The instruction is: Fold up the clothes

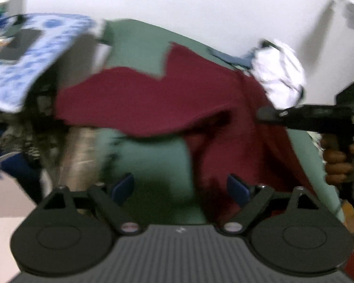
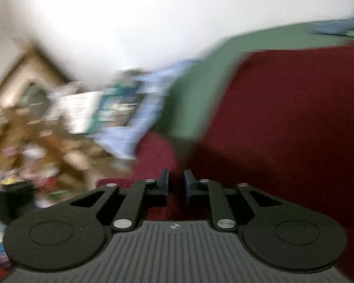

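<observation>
A maroon garment lies spread over a green-covered surface, with one flap folded and hanging toward the near right. My left gripper hovers over the green cover at the garment's near edge, its blue pads wide apart and holding nothing. My right gripper, held by a hand, reaches in from the right above the garment. In the right wrist view the right gripper stands low over the maroon garment, its fingers only a narrow gap apart. Maroon cloth shows through that gap. Both views are blurred.
A white crumpled cloth sits at the far right of the green surface. A blue patterned cloth hangs off something at the left. Cluttered brown shelving stands beyond the left edge. A white wall rises behind.
</observation>
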